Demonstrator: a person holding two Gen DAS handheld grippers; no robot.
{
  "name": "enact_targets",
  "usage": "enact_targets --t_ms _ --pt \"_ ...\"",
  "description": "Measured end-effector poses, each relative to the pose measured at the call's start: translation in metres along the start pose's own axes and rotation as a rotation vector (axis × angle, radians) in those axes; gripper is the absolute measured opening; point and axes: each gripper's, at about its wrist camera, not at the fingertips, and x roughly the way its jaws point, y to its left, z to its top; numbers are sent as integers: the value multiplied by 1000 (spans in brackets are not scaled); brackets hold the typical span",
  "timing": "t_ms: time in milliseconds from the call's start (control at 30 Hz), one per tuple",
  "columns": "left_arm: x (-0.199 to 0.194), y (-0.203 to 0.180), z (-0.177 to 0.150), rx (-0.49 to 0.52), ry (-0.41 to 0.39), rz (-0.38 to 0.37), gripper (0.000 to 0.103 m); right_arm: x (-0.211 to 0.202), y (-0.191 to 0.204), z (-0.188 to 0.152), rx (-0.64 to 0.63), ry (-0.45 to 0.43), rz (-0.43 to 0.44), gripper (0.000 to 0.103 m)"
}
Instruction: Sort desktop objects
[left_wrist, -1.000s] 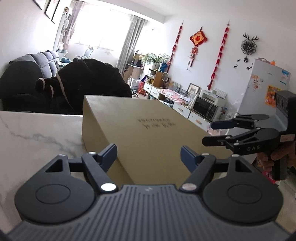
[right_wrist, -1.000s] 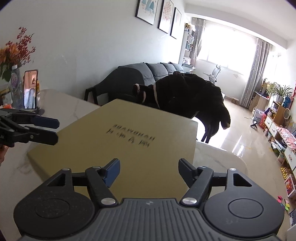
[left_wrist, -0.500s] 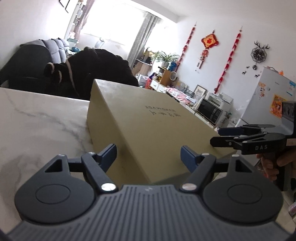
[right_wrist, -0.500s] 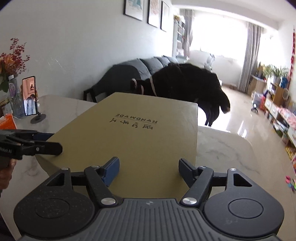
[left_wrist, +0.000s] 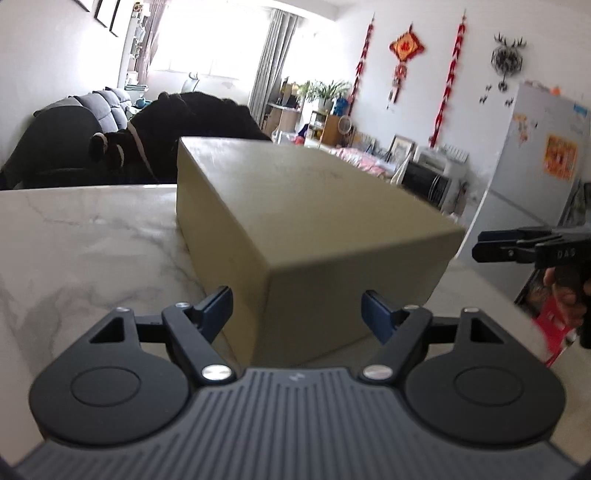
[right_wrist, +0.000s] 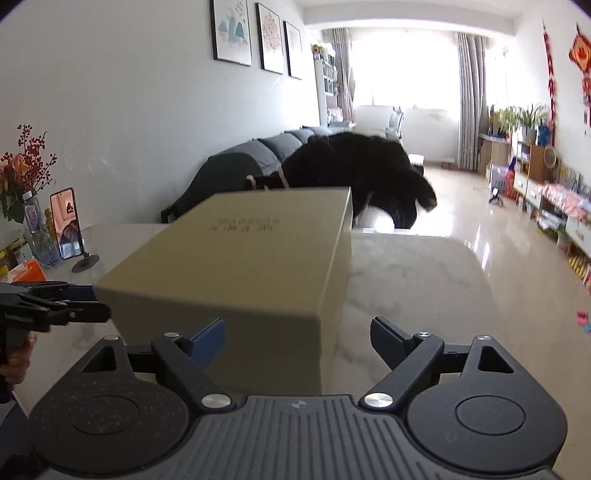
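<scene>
Home living room, seen from my wrist cameras.
I see a grey sofa (right_wrist: 266, 155) centre frame, framed pictures (right_wrist: 258, 35) upper middle, curtained window (right_wrist: 410, 59), fridge (left_wrist: 535, 147) far right.

sofa (right_wrist: 258, 155) by wall | dark coat (right_wrist: 354, 166) over chair | phone (right_wrist: 66, 223) on stand, vase (right_wrist: 31, 229) on worktop (right_wrist: 413, 280) | fridge (left_wrist: 535, 158) | clock (left_wrist: 505, 59)

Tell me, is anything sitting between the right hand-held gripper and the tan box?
Nothing visible. The right hand-held gripper faces a near corner of the tan box directly, jaws just opened wider, touching nothing.
</scene>
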Motion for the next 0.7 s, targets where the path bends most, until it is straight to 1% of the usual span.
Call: enact_targets --t_ms 100,200,233,333,367,533,700 --pt "9 -2 -5 -1 24 16 71 15 0 -9 5 36 5 86" --pt "10 -1 -11 -6 37 48 62 33 5 -15 -23 78 8 81" --pt "10 1 -13 -21 43 52 57 39 8 -16 -38 87 3 79" --pt "10 7 -13 -68 60 43 58 53 13 -16 -46 106 -9 70" --pt "8 5 -12 -67 60 46 58 56 13 -16 -38 106 -1 65" --pt "6 3 -10 -62 65 50 59 59 11 -17 -20 91 1 66" --pt "10 4 -6 -65 65 74 59 64 13 -16 -18 82 -7 66"
